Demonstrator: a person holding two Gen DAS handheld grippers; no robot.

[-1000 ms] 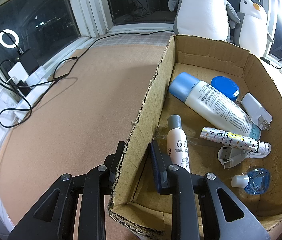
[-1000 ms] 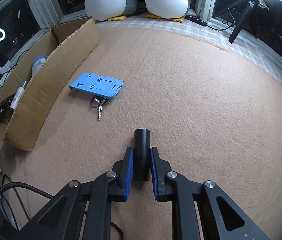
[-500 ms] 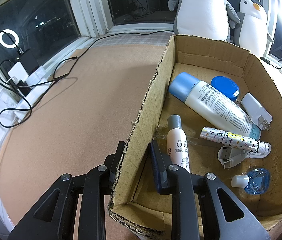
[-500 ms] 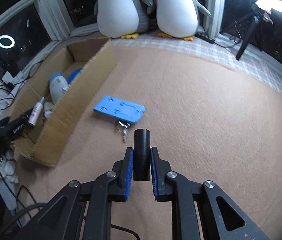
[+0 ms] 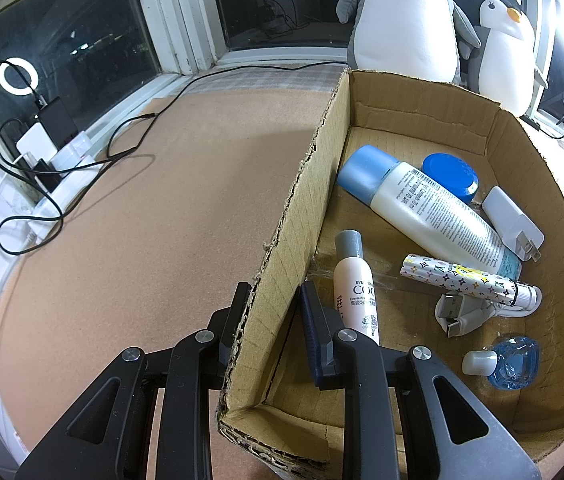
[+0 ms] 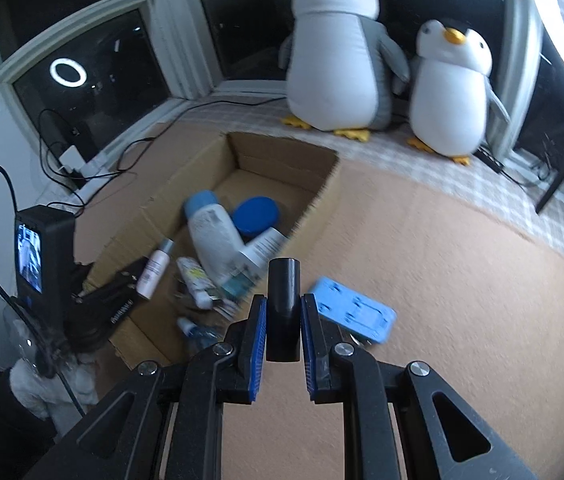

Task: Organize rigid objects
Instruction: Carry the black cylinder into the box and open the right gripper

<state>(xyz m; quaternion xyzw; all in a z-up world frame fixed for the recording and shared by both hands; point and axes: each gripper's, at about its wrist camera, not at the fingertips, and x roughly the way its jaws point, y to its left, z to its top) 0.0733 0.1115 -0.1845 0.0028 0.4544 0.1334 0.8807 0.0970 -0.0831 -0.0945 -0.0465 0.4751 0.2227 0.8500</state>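
Right gripper [image 6: 284,316] clamps a short black cylinder [image 6: 284,304] between its blue pads [image 6: 255,344]; the cylinder's long axis runs forward along the fingers, its open end toward the cardboard box [image 6: 324,196]. The box lies ahead and to the left of the cylinder, its near wall just beyond the tip. Judged next: carry the cylinder forward-left over that wall and let go inside.

Left gripper [image 5: 273,320] straddles the box's left wall [image 5: 282,280], one finger outside and one inside, closed on the cardboard and steadying the box.

Box floor is crowded: large white bottle with blue cap [image 5: 422,208], blue round lid [image 5: 450,174], white plug [image 5: 512,228], small white bottle [image 5: 356,292], patterned tube [image 5: 466,280], small blue bottle [image 5: 512,362].

Outside, just right of the cylinder: blue flat plastic holder [image 6: 352,312]. It does not block the path. Two plush penguins [image 6: 338,52] sit beyond.
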